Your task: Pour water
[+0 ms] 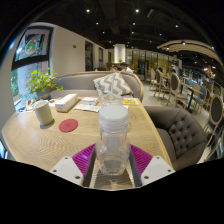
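Note:
A clear plastic bottle with a white cap stands upright between my two fingers, held above the wooden table. My gripper is shut on the bottle, with a magenta pad pressing its left side and another its right. Ahead and to the left on the table stands a pale cup, and a round red coaster lies just right of it. The bottle's base is hidden behind the gripper body.
A potted green plant stands behind the cup. A tissue box and books lie at the table's far end. A grey sofa with a striped cushion lies beyond, and a tufted grey seat is at the right.

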Action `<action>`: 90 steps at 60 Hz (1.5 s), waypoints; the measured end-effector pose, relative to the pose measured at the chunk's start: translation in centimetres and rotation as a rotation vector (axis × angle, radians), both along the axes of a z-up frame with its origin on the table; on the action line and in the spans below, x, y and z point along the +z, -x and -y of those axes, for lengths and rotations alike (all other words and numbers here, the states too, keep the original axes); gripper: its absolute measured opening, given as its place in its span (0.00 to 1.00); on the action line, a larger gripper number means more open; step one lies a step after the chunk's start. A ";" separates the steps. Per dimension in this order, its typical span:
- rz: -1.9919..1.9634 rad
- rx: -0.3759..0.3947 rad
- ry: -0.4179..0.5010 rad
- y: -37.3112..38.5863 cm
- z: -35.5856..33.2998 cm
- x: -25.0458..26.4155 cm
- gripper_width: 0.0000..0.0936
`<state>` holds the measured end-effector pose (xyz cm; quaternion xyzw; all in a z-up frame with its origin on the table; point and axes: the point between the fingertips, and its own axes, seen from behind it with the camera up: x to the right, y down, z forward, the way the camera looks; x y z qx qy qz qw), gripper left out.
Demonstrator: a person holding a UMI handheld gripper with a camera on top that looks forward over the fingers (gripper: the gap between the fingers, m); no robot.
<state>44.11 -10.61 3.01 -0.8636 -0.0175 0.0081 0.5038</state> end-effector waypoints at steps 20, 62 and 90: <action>0.014 -0.009 -0.009 -0.3 -0.9 -0.2 0.44; 0.873 -0.070 -0.083 8.1 -10.9 17.1 0.42; 1.849 0.255 0.068 20.8 -18.1 14.6 0.41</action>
